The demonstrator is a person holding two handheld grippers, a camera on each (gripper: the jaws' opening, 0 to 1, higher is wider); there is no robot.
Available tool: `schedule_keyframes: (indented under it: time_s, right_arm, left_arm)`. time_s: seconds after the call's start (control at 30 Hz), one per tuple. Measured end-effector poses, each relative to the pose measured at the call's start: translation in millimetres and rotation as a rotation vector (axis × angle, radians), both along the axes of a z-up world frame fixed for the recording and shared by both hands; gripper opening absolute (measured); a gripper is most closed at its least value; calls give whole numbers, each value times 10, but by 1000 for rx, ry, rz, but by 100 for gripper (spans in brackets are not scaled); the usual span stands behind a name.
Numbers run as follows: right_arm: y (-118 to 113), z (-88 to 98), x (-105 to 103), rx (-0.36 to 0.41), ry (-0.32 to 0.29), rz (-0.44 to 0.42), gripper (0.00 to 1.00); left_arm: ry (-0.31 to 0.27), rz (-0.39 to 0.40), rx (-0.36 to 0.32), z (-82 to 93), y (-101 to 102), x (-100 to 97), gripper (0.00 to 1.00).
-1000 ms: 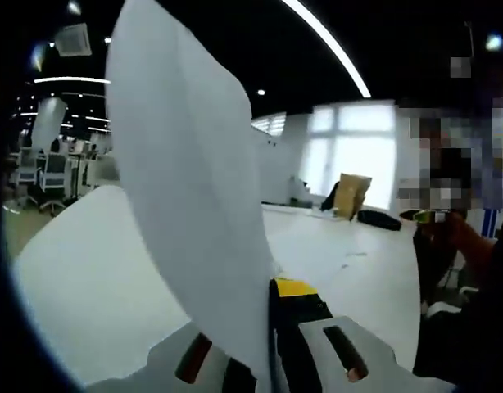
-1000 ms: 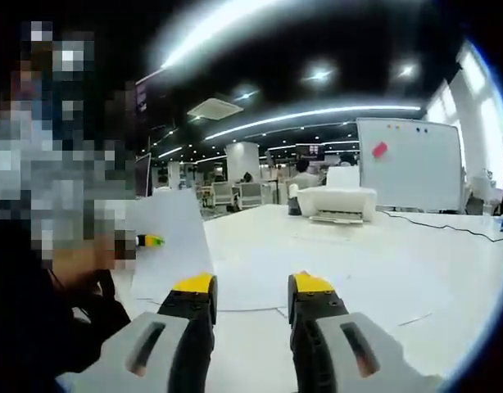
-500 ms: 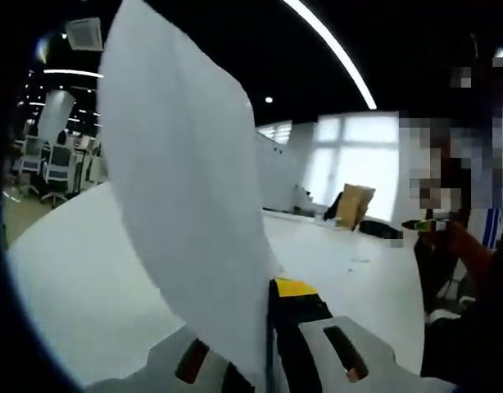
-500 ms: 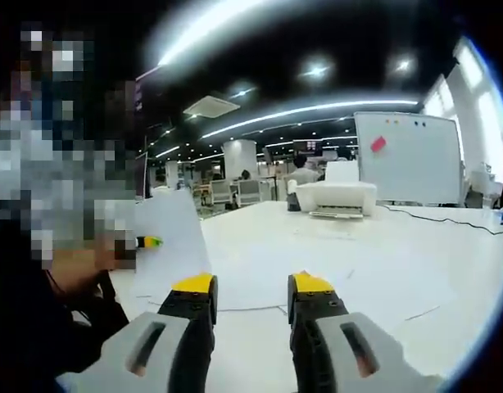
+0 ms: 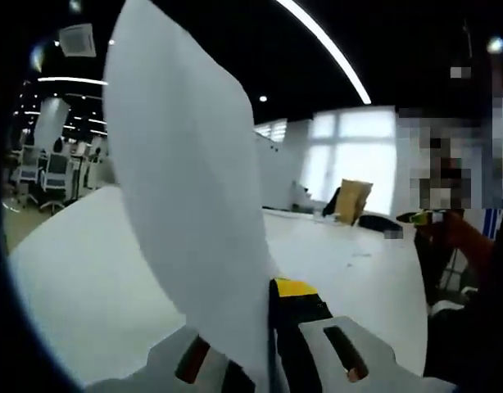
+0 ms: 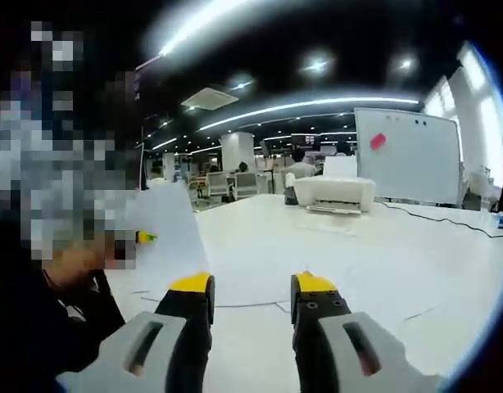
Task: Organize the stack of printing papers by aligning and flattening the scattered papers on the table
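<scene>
Holding one sheet of paper (image 5: 186,205) pinched in the left gripper (image 5: 264,327), jaws clenched on its lower edge, sheet rising through centre frame to upper left. Hovering with right gripper (image 6: 251,296) released, jaws apart, above the white table (image 6: 382,254); more papers (image 6: 243,291) lying flat just beyond. Likely mid-gather; next, laying the sheet squarely onto those.

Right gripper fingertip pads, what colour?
Yellow fingertips on black jaws, clearest in the right gripper view.

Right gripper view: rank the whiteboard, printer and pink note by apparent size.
1. whiteboard
2. printer, though it stands nearer the camera, so true sizes are unsure
3. pink note, clearly smallest
</scene>
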State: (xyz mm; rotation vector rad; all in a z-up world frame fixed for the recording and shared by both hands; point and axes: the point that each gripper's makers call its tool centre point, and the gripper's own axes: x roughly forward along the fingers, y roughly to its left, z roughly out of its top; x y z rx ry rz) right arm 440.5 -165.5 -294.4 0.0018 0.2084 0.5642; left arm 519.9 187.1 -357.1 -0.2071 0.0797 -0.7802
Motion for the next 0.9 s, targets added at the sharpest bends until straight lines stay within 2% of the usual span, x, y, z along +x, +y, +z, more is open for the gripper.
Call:
schedule_keyframes:
  time_s: [0.27,0.37,0.57,0.9]
  right_arm:
    - [50,-61,70,2,31,-19,39]
    - [130,-117,101,-43,39,1,42]
    - [281,-141,216,-45,40,29,42]
    - [330,-219,416,-28,68,15,44]
  left_arm:
    - [-19,8,-51,76,74,-12,6]
    - [-24,10,-64,93,83,-13,6]
    - [-22,5,-51,73,71,-14,6]
    - [-17,23,-29,41,82,5,6]
